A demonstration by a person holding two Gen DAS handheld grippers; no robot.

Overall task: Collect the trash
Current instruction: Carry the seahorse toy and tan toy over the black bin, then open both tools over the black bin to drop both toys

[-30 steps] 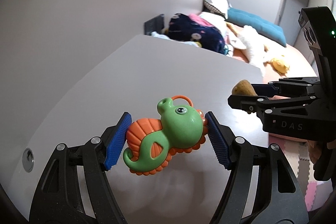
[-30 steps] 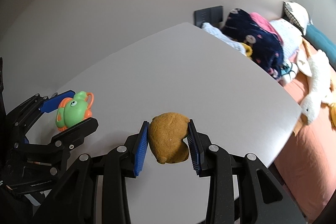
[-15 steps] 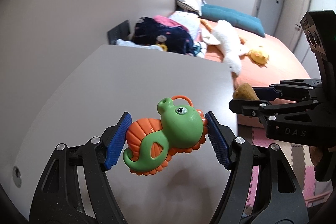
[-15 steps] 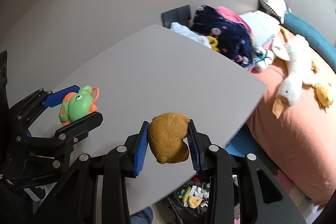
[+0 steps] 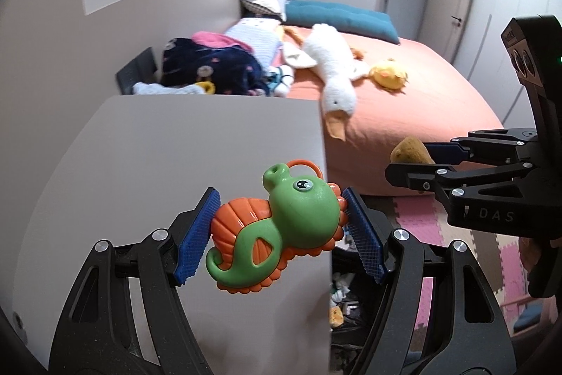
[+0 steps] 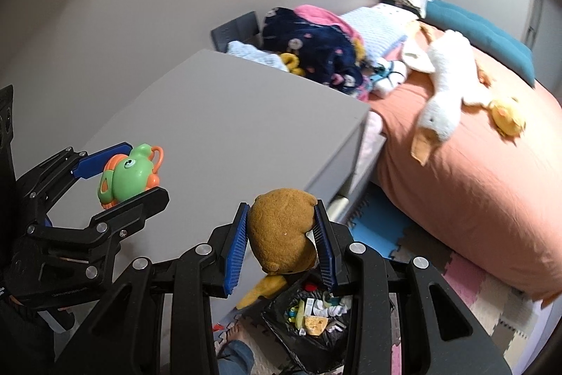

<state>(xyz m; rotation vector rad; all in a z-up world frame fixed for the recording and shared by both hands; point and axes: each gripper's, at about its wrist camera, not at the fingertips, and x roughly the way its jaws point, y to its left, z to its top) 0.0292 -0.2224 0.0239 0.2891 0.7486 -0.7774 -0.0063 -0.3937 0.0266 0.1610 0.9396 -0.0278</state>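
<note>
My left gripper (image 5: 281,234) is shut on a green and orange seahorse toy (image 5: 277,231), held in the air over the right edge of the grey table (image 5: 175,164). It also shows in the right wrist view (image 6: 128,173). My right gripper (image 6: 281,245) is shut on a brown plush bear (image 6: 281,234), held past the table's corner, above a black trash bag (image 6: 309,336) on the floor with several scraps inside. The bear also shows in the left wrist view (image 5: 409,152).
An orange bed (image 6: 456,164) stands to the right with a white goose plush (image 6: 442,90), a yellow duck plush (image 6: 505,116) and piled clothes (image 6: 316,44). Foam puzzle mats (image 5: 421,220) cover the floor. A person's foot (image 6: 235,333) is near the bag.
Both grippers have carried their toys to the right, from over the table toward its right edge. The trash bag and floor mats have come into view below.
</note>
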